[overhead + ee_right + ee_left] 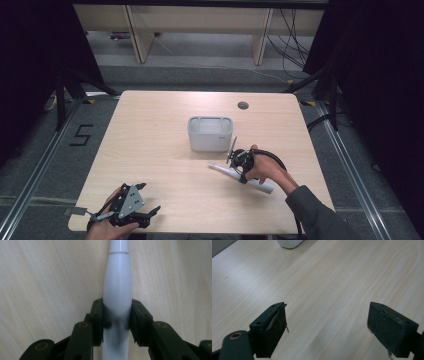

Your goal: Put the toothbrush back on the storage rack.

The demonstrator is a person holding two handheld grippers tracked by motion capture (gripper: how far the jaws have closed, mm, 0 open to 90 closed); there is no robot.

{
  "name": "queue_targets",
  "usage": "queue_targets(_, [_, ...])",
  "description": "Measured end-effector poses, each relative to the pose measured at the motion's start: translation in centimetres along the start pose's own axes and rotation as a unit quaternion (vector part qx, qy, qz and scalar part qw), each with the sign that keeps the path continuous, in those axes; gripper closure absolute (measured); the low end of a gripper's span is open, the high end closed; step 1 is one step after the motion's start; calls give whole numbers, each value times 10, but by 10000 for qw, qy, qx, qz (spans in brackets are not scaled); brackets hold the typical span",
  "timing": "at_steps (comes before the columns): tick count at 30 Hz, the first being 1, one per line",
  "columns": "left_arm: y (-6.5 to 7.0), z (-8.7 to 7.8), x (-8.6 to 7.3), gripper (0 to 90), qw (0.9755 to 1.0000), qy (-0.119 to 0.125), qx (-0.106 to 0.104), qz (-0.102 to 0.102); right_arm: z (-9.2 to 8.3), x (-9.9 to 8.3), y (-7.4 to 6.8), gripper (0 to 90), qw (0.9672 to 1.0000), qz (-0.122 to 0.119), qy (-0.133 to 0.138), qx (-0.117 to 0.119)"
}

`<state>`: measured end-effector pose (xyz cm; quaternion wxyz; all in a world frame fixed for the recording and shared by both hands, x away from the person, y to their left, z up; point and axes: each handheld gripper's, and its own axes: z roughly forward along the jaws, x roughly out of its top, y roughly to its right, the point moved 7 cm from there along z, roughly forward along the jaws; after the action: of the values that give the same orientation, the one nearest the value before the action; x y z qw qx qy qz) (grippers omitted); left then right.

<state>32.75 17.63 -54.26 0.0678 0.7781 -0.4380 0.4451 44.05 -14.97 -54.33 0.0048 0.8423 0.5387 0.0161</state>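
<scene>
A white electric toothbrush (221,170) lies flat on the wooden table (165,110), right of centre, in front of a white rectangular holder (210,133). My right gripper (243,167) comes down on its middle. In the right gripper view both black pads press the sides of the toothbrush handle (118,282), so the right gripper (117,312) is shut on it. My left gripper (149,198) rests at the table's front left, held in a hand. In the left gripper view its jaws stand wide apart over bare wood, the left gripper (327,320) open and holding nothing.
The holder's corner (290,243) shows at the top of the left gripper view. A round cable hole (243,105) sits near the table's far edge. Beyond the table are bench legs and loose cables on the floor.
</scene>
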Motion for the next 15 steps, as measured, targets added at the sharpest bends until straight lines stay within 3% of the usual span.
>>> queue_targets(2, [2,1,0,152,9999,19,-68,-107,-1,-2,2,668,9999,-12,124,12])
queue_targets(8, [3,1,0,152,9999,15,-106,-101,-14,-8,-1,668,9993,62,380,27])
queue_targets(9, [2,1,-1,152,9999,-30,-99,-70,-17,-7,0,668,9983,-35,583,9])
queue_targets(10, [2,1,-1,152,9999,-52,-102,-69,-24,-11,-4,668,9968,221,758,105])
queue_targets(11, [3,1,-1,152,9999,-55,-108,-64,-26,-11,-1,668,9964,71,840,29])
queue_targets(13, [2,0,-1,152,9999,-50,-112,-63,-31,-12,-2,668,9951,31,984,40])
queue_targets(14, [2,1,-1,152,9999,-25,-99,-83,-40,-13,-6,668,9916,140,1279,164])
queue_targets(15, [2,1,-1,152,9999,5,-82,-103,-45,-13,-6,668,9898,171,1407,129])
